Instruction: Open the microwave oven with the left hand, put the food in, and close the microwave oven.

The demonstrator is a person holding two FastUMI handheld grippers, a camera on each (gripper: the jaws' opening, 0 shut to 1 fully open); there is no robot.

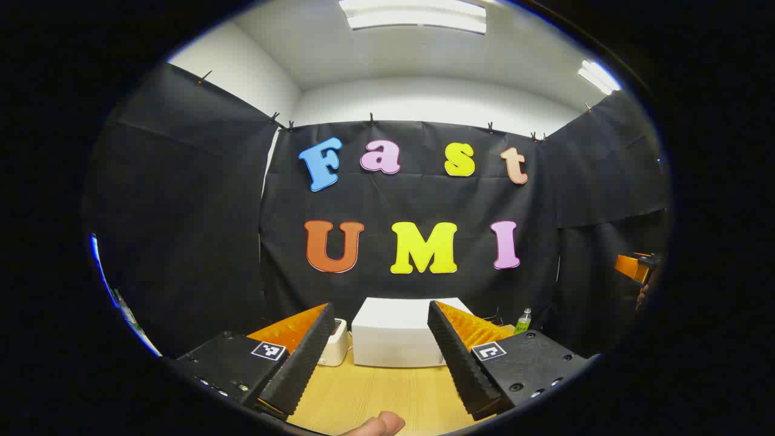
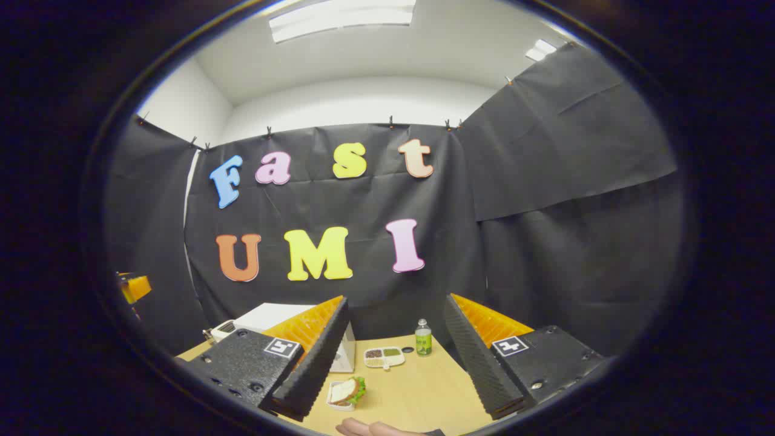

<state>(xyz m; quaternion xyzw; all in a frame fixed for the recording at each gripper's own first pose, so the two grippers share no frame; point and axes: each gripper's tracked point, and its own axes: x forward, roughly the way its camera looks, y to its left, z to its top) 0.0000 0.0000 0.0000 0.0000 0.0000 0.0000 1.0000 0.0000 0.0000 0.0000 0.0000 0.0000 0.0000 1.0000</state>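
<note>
The bench [image 1: 387,393] carries everything, and the microwave oven [image 1: 396,333] stands toward its far edge, against the booth wall, with its door shut as far as I can judge. My step in hand, I judge, is the opening. My left gripper [image 1: 378,357] is spread wide, holds nothing, and points straight at the oven, well short of it. To do this well I would bring it to whichever side of the door has the handle or free edge, which I cannot make out from here, and pull along the door's swing instead of straight back, so the oven does not slide on the bench.

My right gripper [image 2: 393,369] is also spread and holds nothing. Ahead of it, nearer the front edge, lies the sandwich [image 2: 346,391] in its small white tray, just beside that gripper's left finger and well apart from the oven [image 2: 266,318] at the far left. A divided snack dish [image 2: 384,357] and a small green bottle [image 2: 423,339] stand farther back, near each other.
</note>
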